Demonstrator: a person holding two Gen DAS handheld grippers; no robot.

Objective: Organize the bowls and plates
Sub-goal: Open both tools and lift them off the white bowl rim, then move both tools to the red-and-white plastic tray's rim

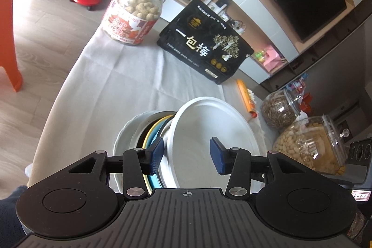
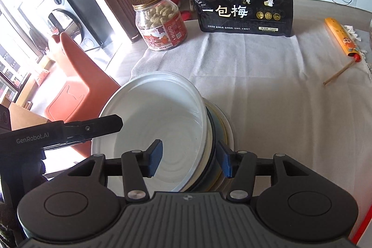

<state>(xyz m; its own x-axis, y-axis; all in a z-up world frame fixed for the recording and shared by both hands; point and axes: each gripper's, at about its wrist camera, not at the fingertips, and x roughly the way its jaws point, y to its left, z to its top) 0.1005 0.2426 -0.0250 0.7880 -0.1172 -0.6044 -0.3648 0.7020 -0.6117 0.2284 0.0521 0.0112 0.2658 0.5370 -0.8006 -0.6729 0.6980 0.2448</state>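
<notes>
Two wrist views of one counter (image 2: 267,108) draped in a pale cloth.

We count one stack of dishes (image 2: 220,122) near the counter's front edge. Its base is a white scalloped plate (image 1: 123,136), and above that we see nested black, yellow and blue rims (image 1: 152,138). How many dishes these rims belong to we cannot tell. One large white plate (image 2: 158,113) sits tilted on top of the stack. It is plain and glossy, with faint concentric rings inside and a raised rim.

At the far side stands one black snack pouch (image 2: 244,6), upright and printed with gold trees. There are three jars:
- One gold-lidded jar (image 2: 160,22) of coated peanuts stands left of the pouch.
- One glass jar (image 1: 279,110) holds dark strips.
- One glass jar (image 1: 307,143) holds pale nuts.

One yellow tube (image 2: 339,38) and one thin wooden stick (image 2: 337,76) lie at the right.

The left gripper (image 1: 187,155) has its blue fingers (image 1: 157,155) parted. The tilted plate's edge lies between them, and neither pad visibly presses it. The right gripper (image 2: 190,158) is likewise parted, straddling the plate's opposite rim without a visible clamp.
</notes>
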